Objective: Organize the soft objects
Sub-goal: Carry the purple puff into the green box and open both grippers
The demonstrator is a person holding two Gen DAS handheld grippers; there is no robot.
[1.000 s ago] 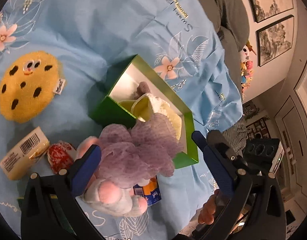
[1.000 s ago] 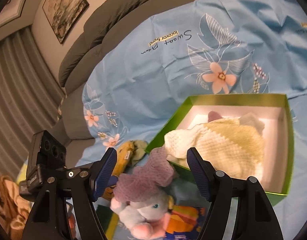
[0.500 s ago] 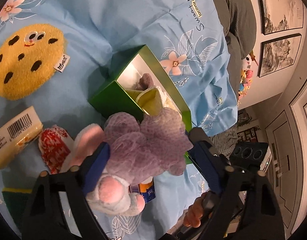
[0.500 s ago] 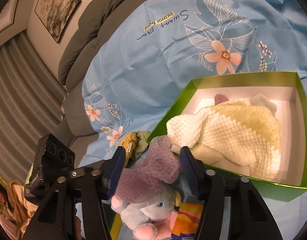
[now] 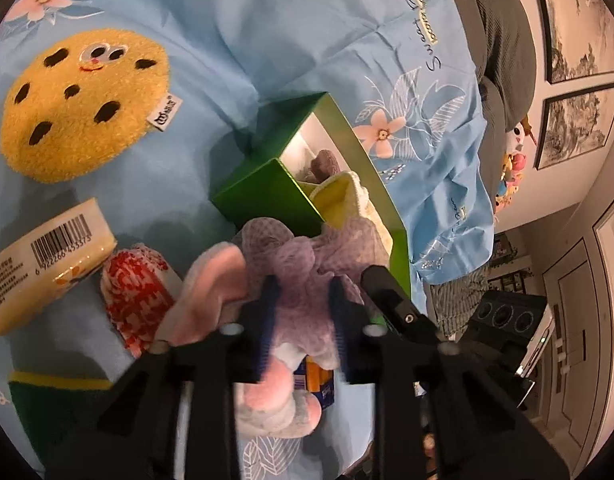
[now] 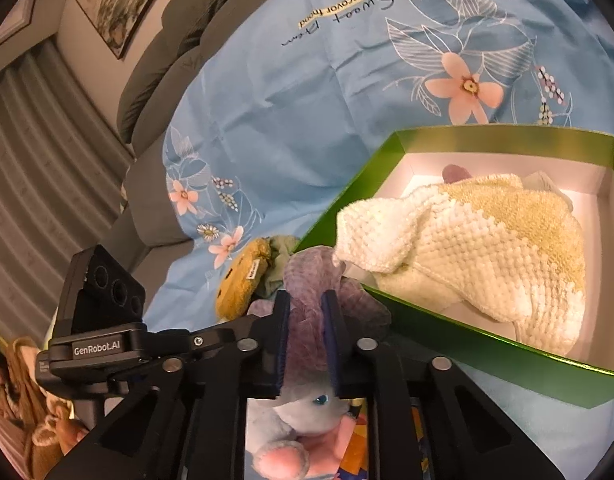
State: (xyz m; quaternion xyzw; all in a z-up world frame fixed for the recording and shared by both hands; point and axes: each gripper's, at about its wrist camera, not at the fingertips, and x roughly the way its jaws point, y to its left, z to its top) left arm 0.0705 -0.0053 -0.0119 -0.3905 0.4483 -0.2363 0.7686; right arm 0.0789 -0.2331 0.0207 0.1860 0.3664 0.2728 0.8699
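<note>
Both hand-held grippers pinch the same purple mesh bath pouf (image 5: pixel 307 268): the left hand-held gripper (image 5: pixel 303 304) and the right hand-held gripper (image 6: pixel 305 332) each have their blue-padded fingers closed tight on its netting. The pouf sits atop a grey-and-pink plush toy (image 6: pixel 303 420), against the near corner of an open green box (image 6: pixel 467 356) holding a cream-and-yellow knitted cloth (image 6: pixel 487 240). Nearby on the blue floral sheet (image 5: pixel 267 32) lie a cookie-shaped plush (image 5: pixel 83 104) and a barcoded packet (image 5: pixel 43 264).
</note>
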